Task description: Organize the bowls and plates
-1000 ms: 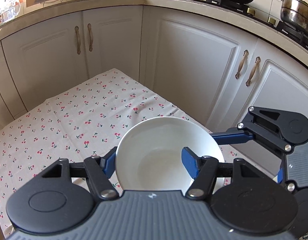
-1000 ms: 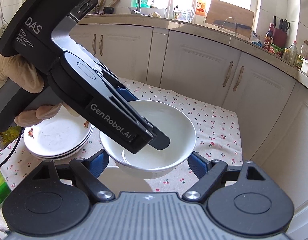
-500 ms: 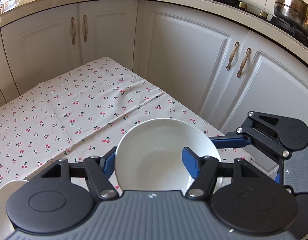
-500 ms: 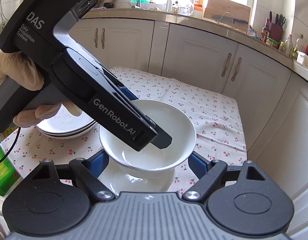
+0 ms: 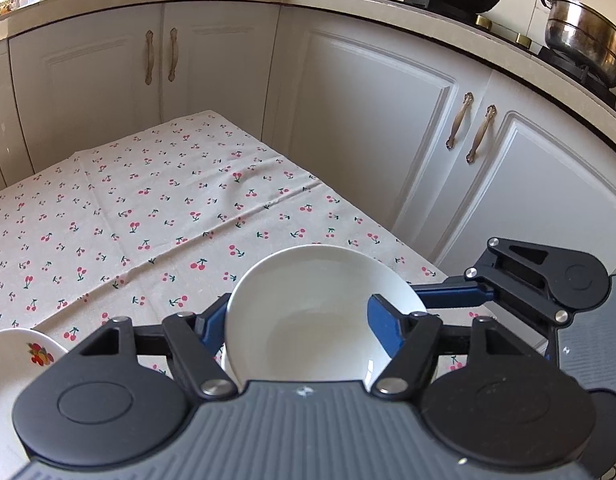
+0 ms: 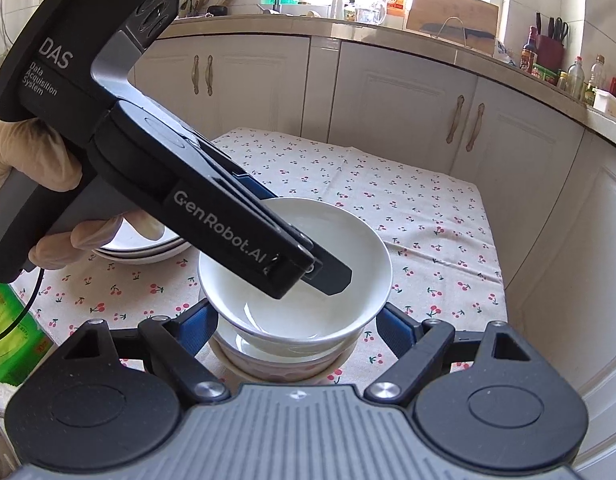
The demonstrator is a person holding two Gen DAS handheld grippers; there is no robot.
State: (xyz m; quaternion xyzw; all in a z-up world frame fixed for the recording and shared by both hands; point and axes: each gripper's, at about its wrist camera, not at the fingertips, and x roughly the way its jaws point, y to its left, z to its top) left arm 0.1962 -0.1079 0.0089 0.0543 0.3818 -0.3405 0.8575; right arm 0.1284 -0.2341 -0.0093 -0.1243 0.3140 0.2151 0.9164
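Bowls (image 6: 267,364): two, nested; top bowl (image 6: 360,264) rim between left gripper (image 5: 295,320) jaws, just opening; right gripper (image 6: 295,322) apart.

The left gripper (image 5: 297,326) reaches in from the upper left of the right wrist view, tilted downward, gripped by a gloved hand (image 6: 23,164) at the left edge. Its jaws have just been opening. 1 blue pad stands outside the white bowl (image 5: 308,292) and 1 inside; whether they press cannot be told. The right gripper (image 6: 295,330) fills the lower frame with its jaws wide, 1 pad on each side of the bowl, neither touching.
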